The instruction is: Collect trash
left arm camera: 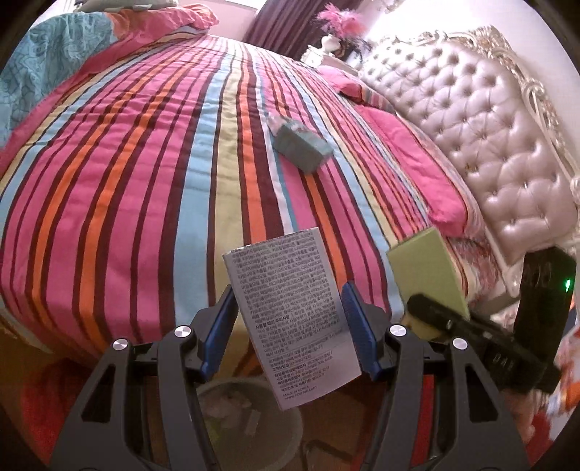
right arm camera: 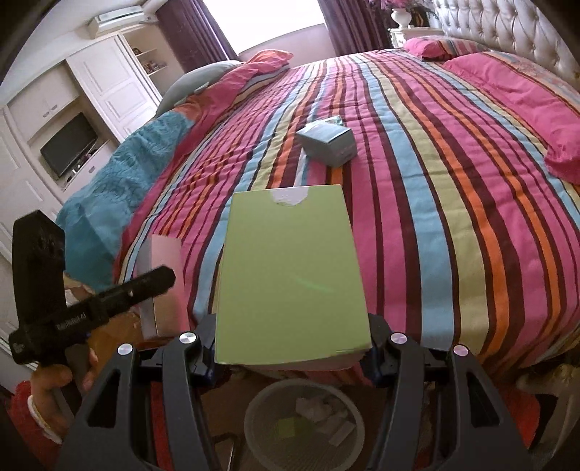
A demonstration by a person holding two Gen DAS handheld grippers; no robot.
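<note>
Both boxes held above the bin — release pending.

My left gripper (left arm camera: 288,319) clamps the grey box (left arm camera: 290,319); my right gripper (right arm camera: 291,347) clamps the green box (right arm camera: 291,275). The bin (right arm camera: 253,416) sits directly below both. I would centre each box over it, then open — the blue box (right arm camera: 328,143) waits on the bed (right arm camera: 435,181).

Bright daylight from the blown-out far window (right arm camera: 279,25), warm pink cast, strong fisheye bending with dark corners, motion blur on the near-right hand-held gripper (left arm camera: 427,311).
</note>
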